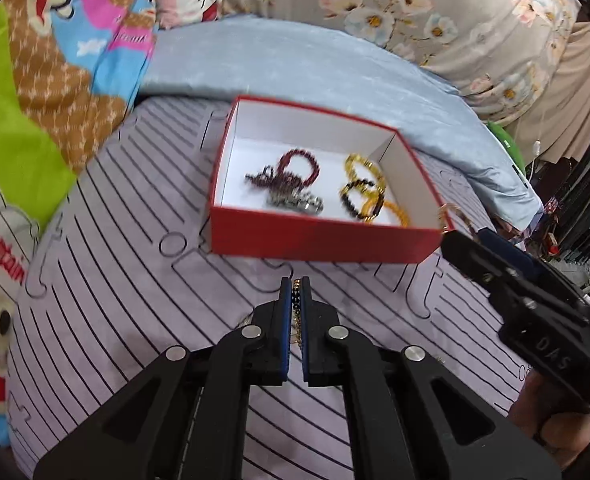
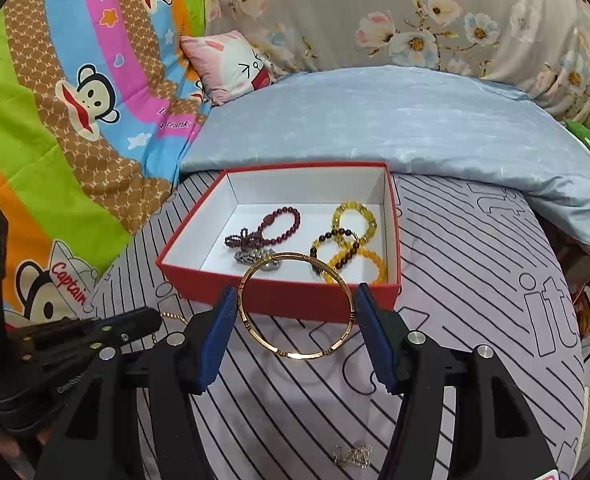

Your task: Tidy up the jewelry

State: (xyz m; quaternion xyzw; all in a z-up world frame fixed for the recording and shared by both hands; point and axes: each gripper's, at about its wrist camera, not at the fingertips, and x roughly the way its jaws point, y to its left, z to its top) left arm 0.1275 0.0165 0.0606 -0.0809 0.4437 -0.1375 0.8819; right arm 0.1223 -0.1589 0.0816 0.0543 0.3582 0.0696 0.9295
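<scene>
- We have both grippers loaded and near the red box (image 2: 279, 304), which sits at mid-frame in the right wrist view on the striped lilac sheet (image 2: 475, 280), its near wall facing us.
- The right gripper (image 2: 297, 304) stands about half open, its blue pads (image 2: 221, 320) pressing on the two sides of a gold bangle (image 2: 295, 354). The ring lies roughly flat between the fingers, its far edge over the box's near wall.
- The left gripper (image 1: 295, 292) is pinched almost shut on a thin beaded chain (image 1: 295, 304), just below the box's near wall at lower centre of the left wrist view. Gold links hang below the pads.
- Already inside the box lie a dark red bead bracelet (image 2: 283, 222) at left, a silvery piece (image 2: 255, 258) beneath it, and yellow and amber bead bracelets (image 2: 353, 216) at right.
- We judge the step in hand to be carrying the bangle over the wall and setting it down on the white floor.
- To do it well, we should lift until the ring clears the rim, keep it level, and aim for the bare floor at the upper left of the box.
- We should widen the jaws only once the bangle is low, or it may bounce or roll out.
- The chain dangles, so we should bring its loose tail inside the wall before letting go.
- A small tangled gold chain (image 2: 353, 456) lies on the sheet at the bottom of the right wrist view, not yet put away.
</scene>
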